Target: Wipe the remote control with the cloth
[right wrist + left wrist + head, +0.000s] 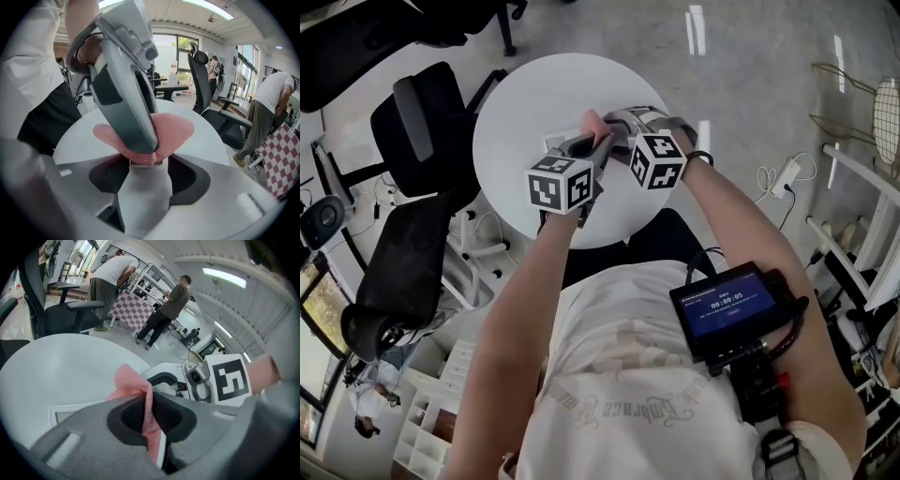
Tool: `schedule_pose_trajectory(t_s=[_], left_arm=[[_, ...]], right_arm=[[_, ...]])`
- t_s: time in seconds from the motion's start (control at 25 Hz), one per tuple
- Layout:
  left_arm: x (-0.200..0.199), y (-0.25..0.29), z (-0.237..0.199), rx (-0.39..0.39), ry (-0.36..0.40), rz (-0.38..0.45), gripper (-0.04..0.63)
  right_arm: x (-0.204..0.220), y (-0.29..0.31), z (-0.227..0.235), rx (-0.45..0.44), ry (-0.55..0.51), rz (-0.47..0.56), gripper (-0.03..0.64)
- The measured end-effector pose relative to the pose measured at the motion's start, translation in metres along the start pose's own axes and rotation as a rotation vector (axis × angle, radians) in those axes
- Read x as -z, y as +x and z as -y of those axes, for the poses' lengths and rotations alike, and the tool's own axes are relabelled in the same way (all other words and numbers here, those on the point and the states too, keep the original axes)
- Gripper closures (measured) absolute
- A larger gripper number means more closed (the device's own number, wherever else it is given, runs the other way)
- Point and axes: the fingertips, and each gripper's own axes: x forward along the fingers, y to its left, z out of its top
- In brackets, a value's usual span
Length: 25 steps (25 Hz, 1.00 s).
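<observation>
A pink cloth is bunched over the far end of a white remote control, above the round white table. My left gripper comes in from the left. Its jaws are shut on a fold of the cloth, which stands pinched between the pads. My right gripper comes from the right. The remote's body fills the gap between its pads, so it is shut on the remote. In the right gripper view the left gripper bears down on the cloth at the remote's tip.
A flat white-framed piece with a grey screen shows on the table left of the left jaws; whether it belongs to the remote I cannot tell. Black office chairs stand left of the table. Two people stand far behind.
</observation>
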Motion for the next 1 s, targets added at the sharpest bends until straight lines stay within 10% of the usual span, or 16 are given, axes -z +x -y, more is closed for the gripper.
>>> schedule_pose_trajectory(t_s=[0.4, 1.0], left_arm=[[0.004, 0.013, -0.006, -0.015, -0.025, -0.048, 0.568], [0.019, -0.034, -0.092, -0.263, -0.088, -0.045, 0.569]], right_arm=[[-0.002, 0.002, 0.001, -0.005, 0.011, -0.001, 0.396], [0.005, 0.000, 0.002, 0.000, 0.021, -0.019, 0.399]])
